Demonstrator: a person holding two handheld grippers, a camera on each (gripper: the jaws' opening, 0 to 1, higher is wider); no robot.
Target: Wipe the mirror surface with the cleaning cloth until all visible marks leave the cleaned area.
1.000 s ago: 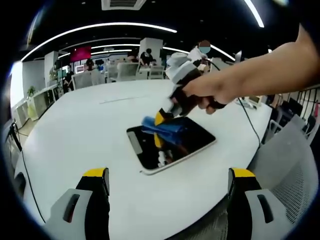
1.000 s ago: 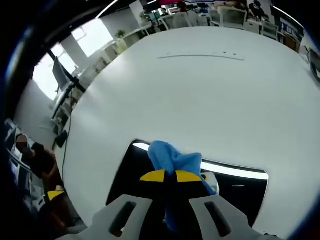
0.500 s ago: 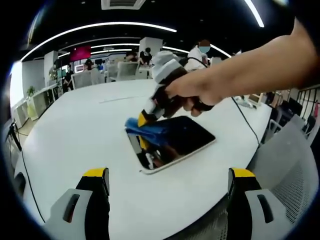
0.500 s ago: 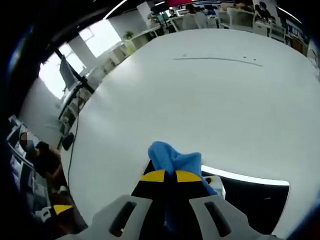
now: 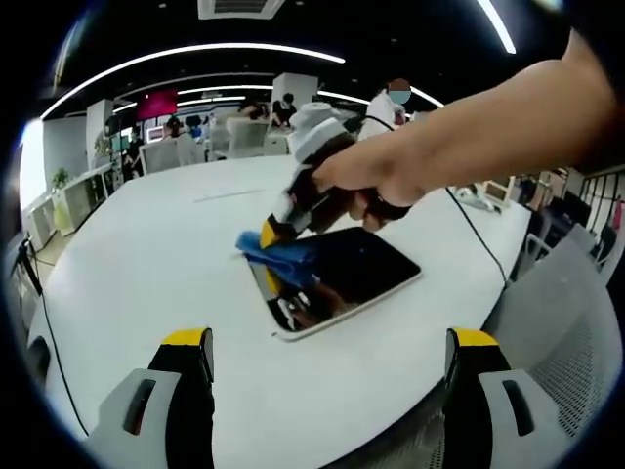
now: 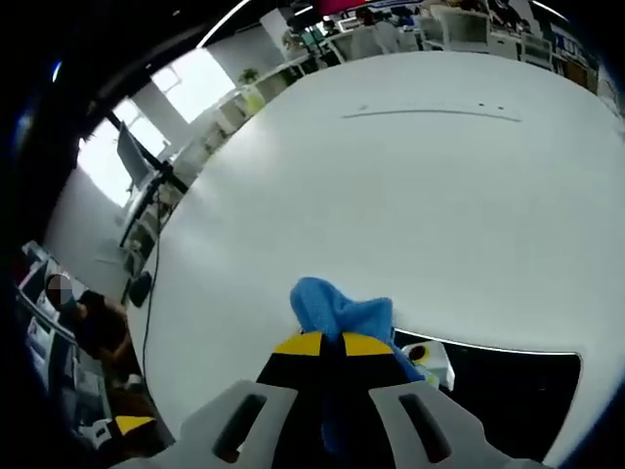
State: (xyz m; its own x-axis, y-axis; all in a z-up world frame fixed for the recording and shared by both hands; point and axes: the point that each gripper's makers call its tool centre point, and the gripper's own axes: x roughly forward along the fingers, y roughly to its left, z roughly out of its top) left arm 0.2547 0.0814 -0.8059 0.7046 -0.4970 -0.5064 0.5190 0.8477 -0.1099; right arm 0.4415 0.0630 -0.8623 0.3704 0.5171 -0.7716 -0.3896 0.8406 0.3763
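My right claw (image 6: 323,344), clamped on the blue cleaning cloth (image 6: 337,308), sits at the mirror (image 5: 337,278)'s short end; its length stretches away. My left claw (image 5: 327,342) hangs open, farther off.

- The left tool (image 5: 327,391) has two pale grey moulded jaws, each with a dark slot, black inner faces and a yellow cap at the tip.
- The right tool (image 6: 332,345) has the same grey shells, black jaws and yellow tips.
- The person's hand (image 5: 366,181) and forearm are bare, with no sleeve.
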